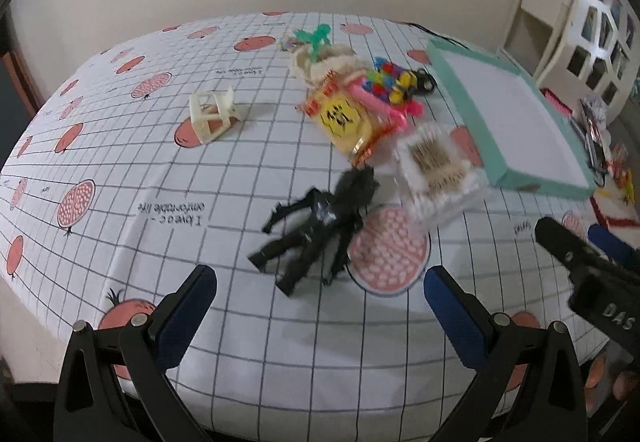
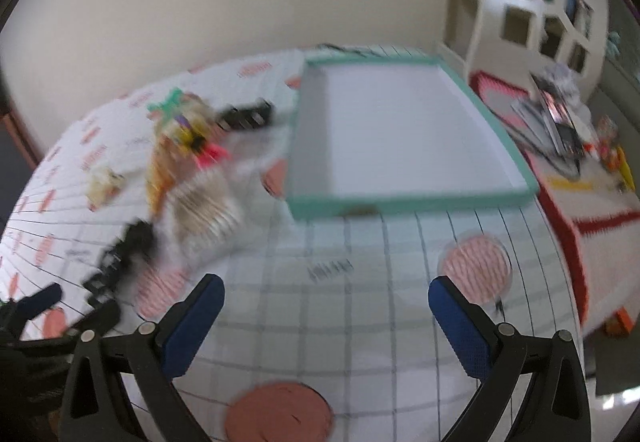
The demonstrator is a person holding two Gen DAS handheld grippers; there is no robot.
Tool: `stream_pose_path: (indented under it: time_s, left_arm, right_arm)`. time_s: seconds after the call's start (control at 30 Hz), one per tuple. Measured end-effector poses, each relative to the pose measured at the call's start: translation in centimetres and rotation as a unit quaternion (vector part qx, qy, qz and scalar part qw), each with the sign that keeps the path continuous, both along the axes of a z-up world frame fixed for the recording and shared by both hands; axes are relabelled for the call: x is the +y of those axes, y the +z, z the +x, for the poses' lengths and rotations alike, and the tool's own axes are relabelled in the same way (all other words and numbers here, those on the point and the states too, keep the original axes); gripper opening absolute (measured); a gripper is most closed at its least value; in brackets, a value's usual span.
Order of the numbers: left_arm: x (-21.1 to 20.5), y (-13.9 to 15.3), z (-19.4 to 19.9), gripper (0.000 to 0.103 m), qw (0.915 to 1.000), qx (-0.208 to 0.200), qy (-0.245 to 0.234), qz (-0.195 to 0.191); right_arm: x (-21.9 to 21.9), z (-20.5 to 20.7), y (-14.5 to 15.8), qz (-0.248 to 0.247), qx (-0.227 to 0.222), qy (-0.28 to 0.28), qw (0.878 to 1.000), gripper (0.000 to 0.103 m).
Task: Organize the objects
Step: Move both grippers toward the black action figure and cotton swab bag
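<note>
Black toy figure (image 1: 316,226) lies long-axis diagonal, head toward teal tray (image 1: 472,110); left gripper (image 1: 320,294) and right gripper (image 2: 326,298) gape wide, empty (right view blurred).

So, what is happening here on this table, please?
A person is tidying small objects with two handheld grippers. Both the left gripper and the right gripper hover with jaws open, holding nothing. The shallow teal-rimmed white tray holds nothing yet. The black spiky toy figure, the clear plastic box of toothpicks and the yellow snack packet lie on the checked tablecloth beside it.
</note>
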State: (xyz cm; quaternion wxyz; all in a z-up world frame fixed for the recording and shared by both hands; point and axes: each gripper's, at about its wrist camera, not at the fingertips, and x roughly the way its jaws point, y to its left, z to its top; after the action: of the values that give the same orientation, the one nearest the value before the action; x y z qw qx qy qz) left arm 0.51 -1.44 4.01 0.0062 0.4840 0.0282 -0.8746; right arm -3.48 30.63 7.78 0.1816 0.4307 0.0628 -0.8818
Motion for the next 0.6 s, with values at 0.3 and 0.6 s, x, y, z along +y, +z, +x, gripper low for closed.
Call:
stream_pose_path:
  time_s: [0.3,0.6]
  left_arm:
    - [-1.5,-0.5,-2.2,0.101,0.9996,-0.02,0.018,0.01]
    - [-2.6,-1.4,-3.4,0.095,0.9982,-0.037,0.036,0.03]
  right_arm:
    - [-5.3,-0.9,2.7,0.019,0.014,0.108,0.994,0.103]
    - [-9.1,-3.3,0.2,0.042,-0.041,0.166,0.984,0.099]
